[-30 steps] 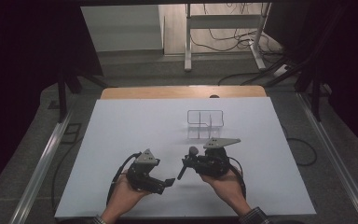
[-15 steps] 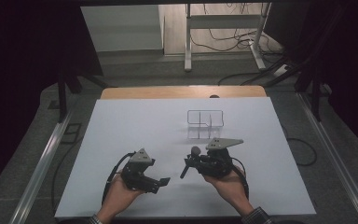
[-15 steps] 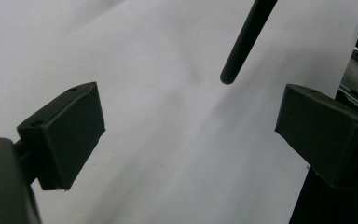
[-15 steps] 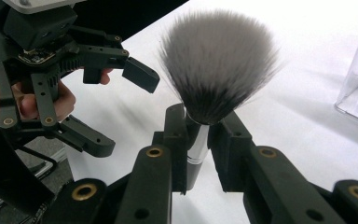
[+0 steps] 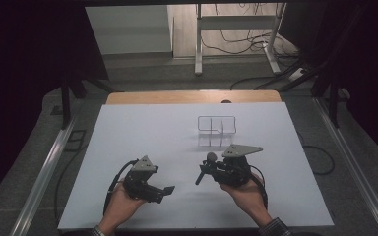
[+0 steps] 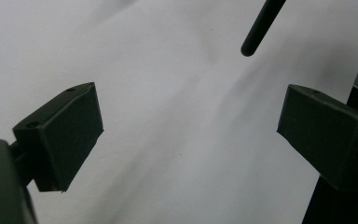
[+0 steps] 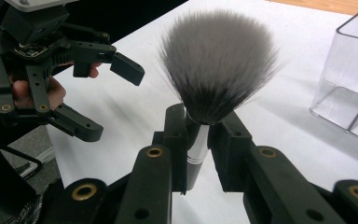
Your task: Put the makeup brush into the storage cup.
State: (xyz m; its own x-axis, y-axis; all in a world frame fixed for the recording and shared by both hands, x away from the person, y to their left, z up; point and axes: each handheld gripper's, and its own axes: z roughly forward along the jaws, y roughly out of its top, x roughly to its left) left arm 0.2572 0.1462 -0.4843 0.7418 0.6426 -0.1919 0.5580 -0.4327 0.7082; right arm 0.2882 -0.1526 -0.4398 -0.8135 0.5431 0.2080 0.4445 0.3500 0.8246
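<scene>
My right gripper (image 7: 198,133) is shut on a makeup brush (image 7: 218,60) just below its fluffy grey-white bristles, which stand up in front of the camera. In the high view the right gripper (image 5: 215,169) sits right of centre near the table's front, and the brush's black handle (image 5: 200,178) points down-left out of it. The handle's tip (image 6: 261,28) hangs above the table in the left gripper view. My left gripper (image 6: 186,121) is open, jaws wide apart over bare white table. It lies left of the brush (image 5: 166,190), a short gap from the handle.
A clear plastic organizer (image 5: 217,130) with compartments stands on the white table (image 5: 128,137) just beyond the right gripper, and its wall (image 7: 349,84) is at the right of the right gripper view. A wooden strip (image 5: 192,97) runs along the table's far edge.
The left gripper has drawn back to the left, away from the brush handle. The right gripper keeps its hold on the brush and has hardly moved.
</scene>
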